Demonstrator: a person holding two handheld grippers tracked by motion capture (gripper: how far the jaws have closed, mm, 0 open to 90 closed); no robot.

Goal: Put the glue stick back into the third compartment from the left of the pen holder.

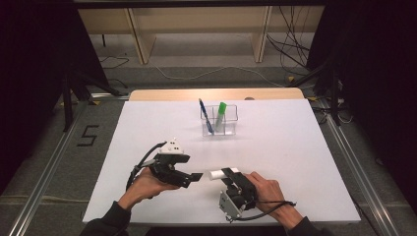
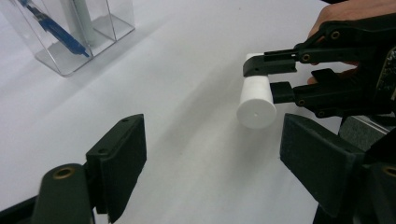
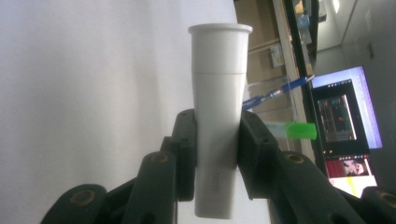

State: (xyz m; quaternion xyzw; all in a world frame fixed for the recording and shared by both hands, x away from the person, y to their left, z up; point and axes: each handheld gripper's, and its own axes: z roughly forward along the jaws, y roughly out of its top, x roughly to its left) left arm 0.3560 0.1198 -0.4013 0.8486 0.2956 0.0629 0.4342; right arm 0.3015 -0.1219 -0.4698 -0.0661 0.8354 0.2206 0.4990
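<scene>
Tube: white tube (image 1: 217, 174) pinched in right gripper (image 1: 228, 173), low over near table (image 1: 295, 147) | lies level, free end pointing left | left gripper (image 1: 196, 176) spread, empty, just left of tube end, nearer than pen holder (image 1: 219, 120) far away

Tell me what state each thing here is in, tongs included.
Left tongs: open, nothing between them.
Right tongs: shut on the white tube.
White tube: held off the table.
Clear organiser: upright on the table.
Blue pen: leaning in it.
Green-capped marker: standing in it.
</scene>
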